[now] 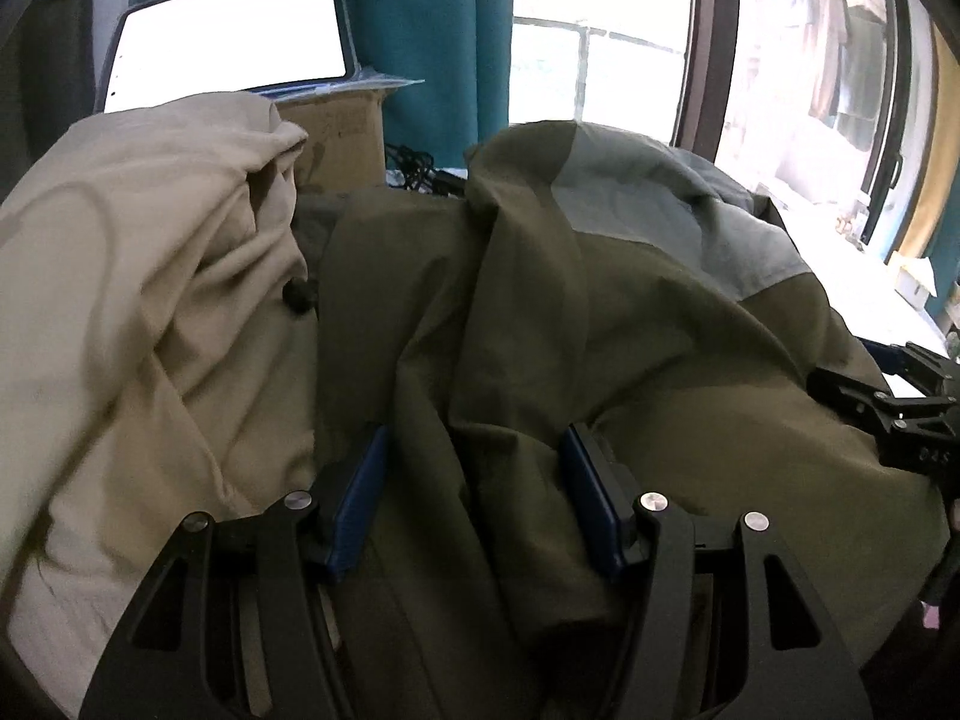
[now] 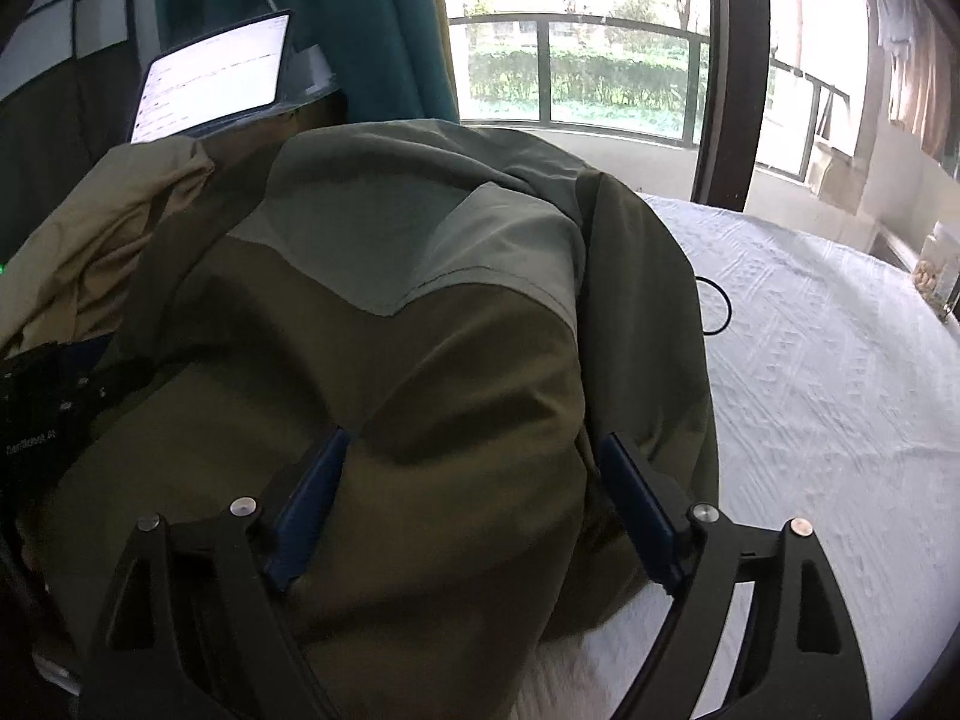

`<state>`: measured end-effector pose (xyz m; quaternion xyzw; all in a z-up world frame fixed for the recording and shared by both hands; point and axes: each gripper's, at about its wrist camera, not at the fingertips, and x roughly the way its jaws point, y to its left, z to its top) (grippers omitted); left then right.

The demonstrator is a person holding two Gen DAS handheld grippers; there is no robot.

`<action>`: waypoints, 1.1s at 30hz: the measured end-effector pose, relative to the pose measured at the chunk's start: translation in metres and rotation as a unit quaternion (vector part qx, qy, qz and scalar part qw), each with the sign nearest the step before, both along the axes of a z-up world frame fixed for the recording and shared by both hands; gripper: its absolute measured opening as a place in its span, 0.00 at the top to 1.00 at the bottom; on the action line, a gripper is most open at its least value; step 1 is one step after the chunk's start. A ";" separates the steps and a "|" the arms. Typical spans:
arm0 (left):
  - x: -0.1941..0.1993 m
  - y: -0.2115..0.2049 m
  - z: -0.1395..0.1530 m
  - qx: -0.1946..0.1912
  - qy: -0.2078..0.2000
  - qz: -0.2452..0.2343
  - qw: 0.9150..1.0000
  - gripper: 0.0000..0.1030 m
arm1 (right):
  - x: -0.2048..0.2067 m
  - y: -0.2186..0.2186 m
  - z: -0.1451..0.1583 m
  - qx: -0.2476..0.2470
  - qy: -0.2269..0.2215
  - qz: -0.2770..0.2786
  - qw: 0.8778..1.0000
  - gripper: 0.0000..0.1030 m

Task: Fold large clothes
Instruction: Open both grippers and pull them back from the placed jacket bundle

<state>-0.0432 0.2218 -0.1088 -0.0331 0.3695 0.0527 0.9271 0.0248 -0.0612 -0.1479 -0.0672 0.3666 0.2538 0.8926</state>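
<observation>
An olive-green jacket (image 1: 600, 324) with a lighter grey-green yoke is bunched up in front of both grippers; it also fills the right wrist view (image 2: 420, 372). My left gripper (image 1: 474, 450) has its jaws spread, with folds of the jacket lying between the blue pads (image 1: 360, 504). My right gripper (image 2: 474, 450) is also spread wide, with the jacket's bulk between its pads (image 2: 312, 498). The right gripper shows at the right edge of the left wrist view (image 1: 894, 414).
A beige garment (image 1: 144, 312) is piled to the left. A white bedspread (image 2: 840, 396) lies to the right with a black loop (image 2: 717, 306) on it. A lit laptop (image 2: 216, 78) on a cardboard box (image 1: 342, 132), teal curtains and a window are behind.
</observation>
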 end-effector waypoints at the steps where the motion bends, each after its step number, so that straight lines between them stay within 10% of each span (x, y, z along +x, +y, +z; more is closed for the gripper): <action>1: -0.002 -0.001 -0.001 0.002 0.001 0.000 1.000 0.39 | -0.003 -0.002 -0.002 0.002 0.003 0.002 1.000 0.18; 10: -0.020 0.000 0.004 -0.006 -0.015 0.008 1.000 0.39 | -0.024 -0.015 -0.010 0.017 0.008 0.015 1.000 0.18; 21: -0.073 -0.052 0.062 0.105 -0.120 0.031 0.987 0.39 | -0.045 -0.042 0.000 0.041 0.011 0.029 0.999 0.15; 33: -0.050 -0.118 0.065 0.031 -0.112 -0.030 0.993 0.39 | -0.055 -0.101 0.022 0.034 -0.028 -0.027 0.999 0.13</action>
